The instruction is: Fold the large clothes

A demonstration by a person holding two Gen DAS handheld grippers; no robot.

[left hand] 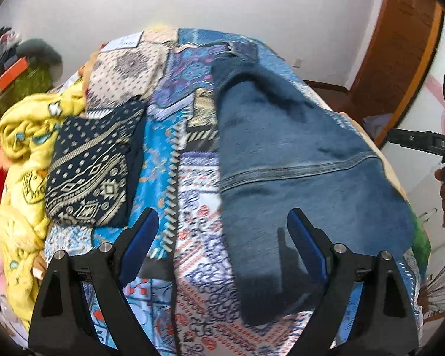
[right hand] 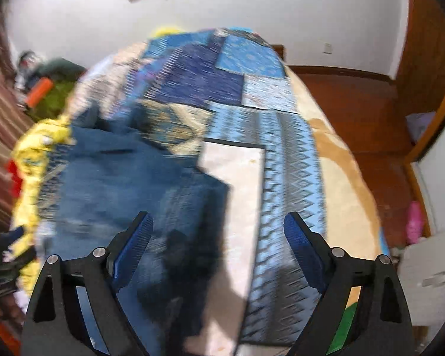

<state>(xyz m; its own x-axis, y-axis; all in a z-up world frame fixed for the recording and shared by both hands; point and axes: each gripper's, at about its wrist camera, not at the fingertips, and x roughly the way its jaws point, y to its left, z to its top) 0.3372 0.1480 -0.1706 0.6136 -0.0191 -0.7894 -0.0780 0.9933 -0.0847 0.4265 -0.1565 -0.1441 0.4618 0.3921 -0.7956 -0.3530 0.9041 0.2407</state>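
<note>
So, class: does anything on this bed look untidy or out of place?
Yes. The yellow blanket lies bunched at the bed's left edge, unlike the neatly folded patterned cloth beside it. The blue garment lies long, not yet folded.

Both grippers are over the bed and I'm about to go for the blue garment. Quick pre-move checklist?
1. Left gripper open, nothing between its pads: ok.
2. Right gripper open and empty: ok.
3. Blue garment lying on the patchwork bedspread, nothing on top: ok.
4. Folded navy patterned cloth clear of the garment: ok.
5. Yellow blanket apart from the garment: ok.
6. Garment's right edge sharp in the right wrist view: cannot tell, blurred.
</note>
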